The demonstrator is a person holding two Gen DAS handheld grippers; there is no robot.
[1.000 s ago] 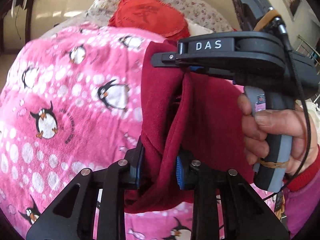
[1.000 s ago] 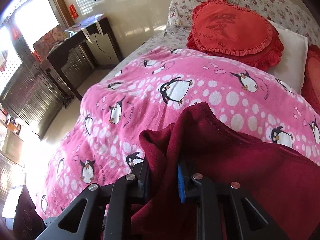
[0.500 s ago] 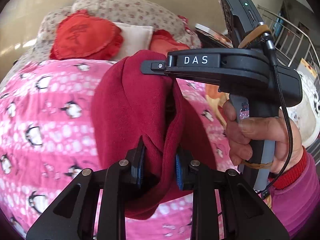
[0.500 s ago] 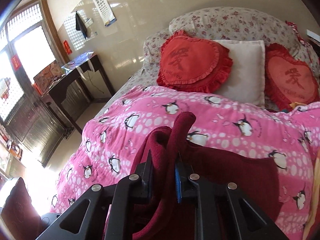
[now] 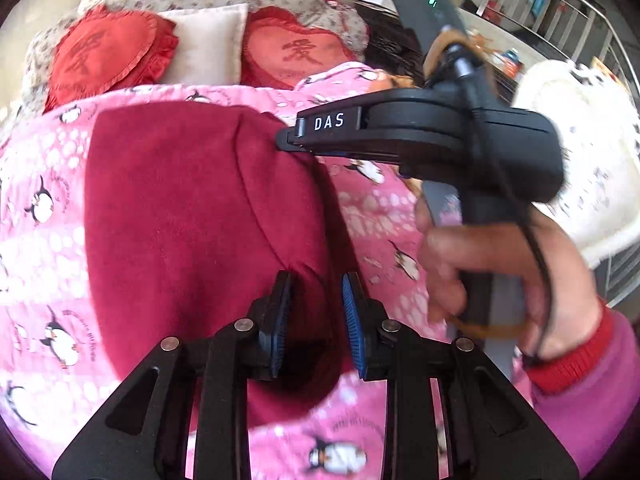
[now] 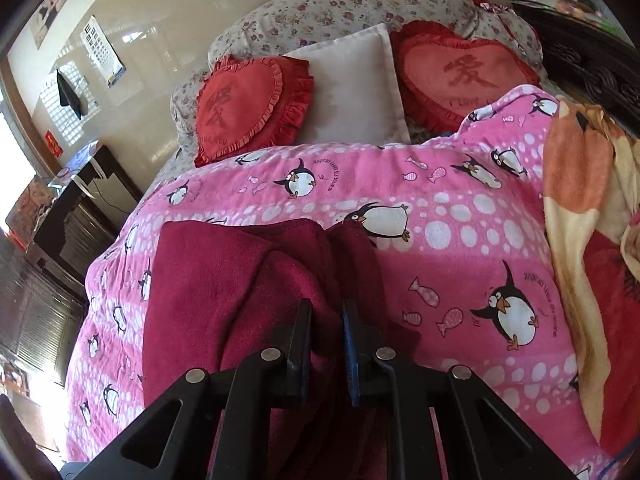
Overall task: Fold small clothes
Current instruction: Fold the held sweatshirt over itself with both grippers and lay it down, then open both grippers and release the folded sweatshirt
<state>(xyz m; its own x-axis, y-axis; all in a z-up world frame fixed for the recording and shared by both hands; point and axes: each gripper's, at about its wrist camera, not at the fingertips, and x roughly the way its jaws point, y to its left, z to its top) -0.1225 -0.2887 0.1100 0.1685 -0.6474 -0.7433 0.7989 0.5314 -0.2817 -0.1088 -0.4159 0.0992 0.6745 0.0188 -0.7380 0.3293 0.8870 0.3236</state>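
A dark red garment (image 5: 180, 216) is seen spread over the pink penguin blanket (image 6: 460, 216) on the bed, lying at about nine to ten o'clock from the centre of the left wrist view. One edge is gathered between the jaws of the left gripper (image 5: 314, 320), which stand narrow with cloth bunched between the blue pads (image 5: 352, 312); whether the pads press it firmly cannot be told. The right gripper (image 6: 326, 344) is seen with its jaws nearly together and clamped on a fold of the same cloth; in the left wrist view its tip is laid on the garment's far edge at about one o'clock, carried by a hand (image 5: 500, 272) in a pink sleeve.

A slip is judged the main risk: the thick fleece could be pulled out of the looser left jaws if the two held edges are drawn apart unevenly, and the fold would then land crooked. The soft blanket beneath may also be dragged along and wrinkle under the garment.

The kind of garment cannot be made out, since sleeves or a collar are not shown. Its near edge is hidden behind the gripper bodies, and the hand is blurred. The heart cushions (image 6: 256, 104) at twelve o'clock are kept well apart from the work.
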